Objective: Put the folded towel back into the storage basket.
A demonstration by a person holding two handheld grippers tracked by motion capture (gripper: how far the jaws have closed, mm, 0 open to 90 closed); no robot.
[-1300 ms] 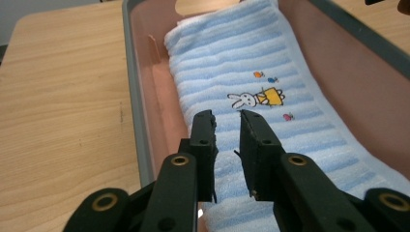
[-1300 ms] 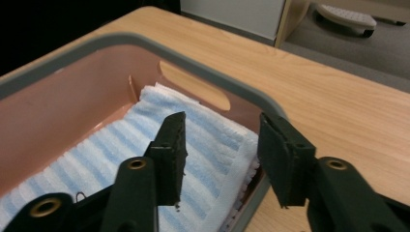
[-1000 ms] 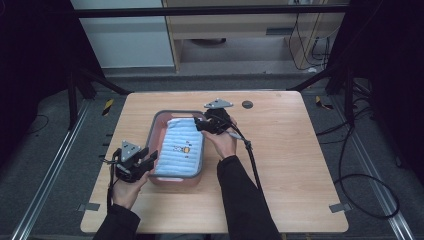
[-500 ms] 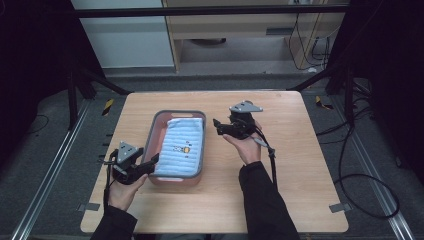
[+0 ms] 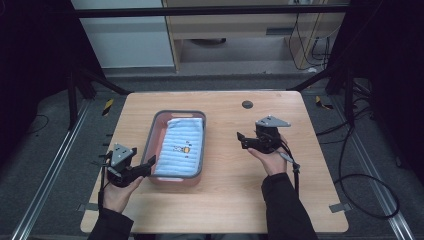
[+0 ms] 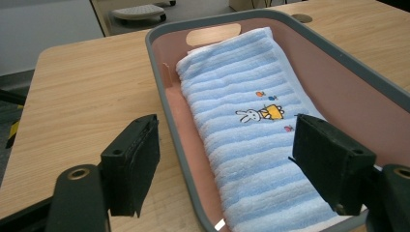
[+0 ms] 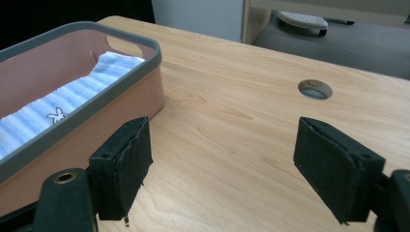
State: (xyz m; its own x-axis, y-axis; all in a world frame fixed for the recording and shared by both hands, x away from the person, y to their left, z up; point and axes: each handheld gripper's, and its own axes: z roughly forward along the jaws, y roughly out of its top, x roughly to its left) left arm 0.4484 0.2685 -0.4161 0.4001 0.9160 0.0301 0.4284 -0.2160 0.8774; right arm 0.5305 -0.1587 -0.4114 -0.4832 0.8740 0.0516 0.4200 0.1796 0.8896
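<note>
1. I am letting go of the folded blue towel (image 5: 182, 146), which is lying flat inside the pink tray (image 5: 199, 116) with the grey rim, near the middle of the worktop (image 5: 225, 200). The rabbit print is facing up.
2. My left gripper (image 5: 148, 166) is sitting at the tray's near left corner. Its fingers (image 6: 133, 162) have just been opening and are now standing wide, one outside the tray wall and one over the towel. Nothing is pressed between them.
3. My right gripper (image 5: 240, 139) is hanging over bare wood, well apart from the tray on its right side. Its fingers (image 7: 123, 164) have likewise just been opening and are wide with nothing between them.
4. Judgement: the placing looks finished, and the step in hand is the retreat.
5. To do it well, I am keeping the left fingers wide and planning to lift straight up before drawing back, so the inner finger is not catching a terry loop or dragging the fold.
6. I am also minding the rim: a nudge there could be sliding the tray across the worktop.
7. The right side is already clear, so it is needing only a steady hold.
</note>
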